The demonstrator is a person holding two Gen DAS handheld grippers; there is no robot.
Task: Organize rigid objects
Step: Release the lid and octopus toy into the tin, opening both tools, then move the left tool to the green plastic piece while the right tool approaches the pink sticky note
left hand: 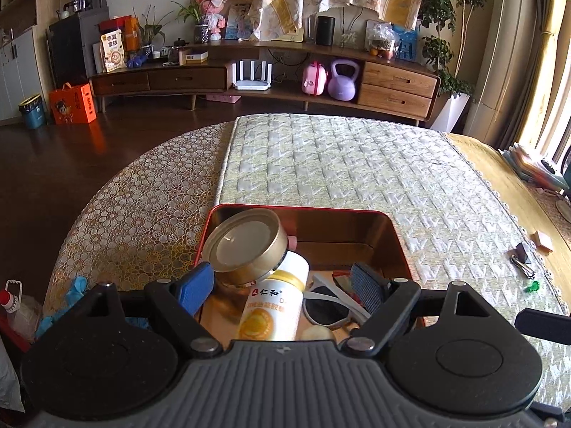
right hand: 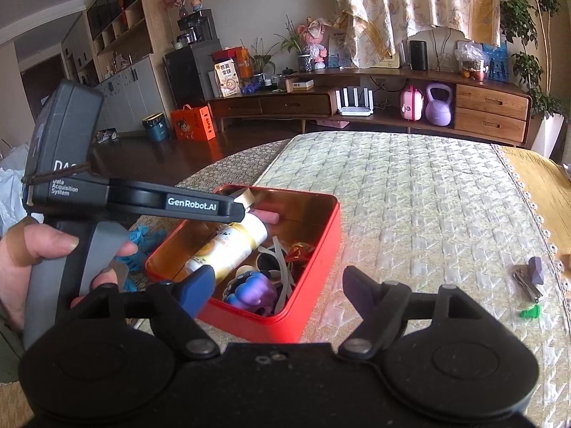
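A red tin [left hand: 396,235] with a gold inside sits on the quilted mat. In it lie a gold-lidded can [left hand: 246,246] tilted on a white bottle with a yellow label [left hand: 274,303], white-framed sunglasses [left hand: 332,306] and, in the right wrist view, a purple and blue toy [right hand: 249,290]. My left gripper [left hand: 282,287] hovers open over the tin's near end, with the can and bottle below its blue pads [left hand: 196,287] but not pressed. My right gripper [right hand: 280,290] stands open above the tin's near corner [right hand: 249,324], with nothing between its fingers.
A person's hand [right hand: 21,246] holds the left tool's handle at the left. Keys with a purple clip [right hand: 531,278] and a green pin [right hand: 531,311] lie on the mat [right hand: 410,196] to the right. Blue gloves [left hand: 67,299] lie left of the tin. A low wooden cabinet [left hand: 396,89] stands behind.
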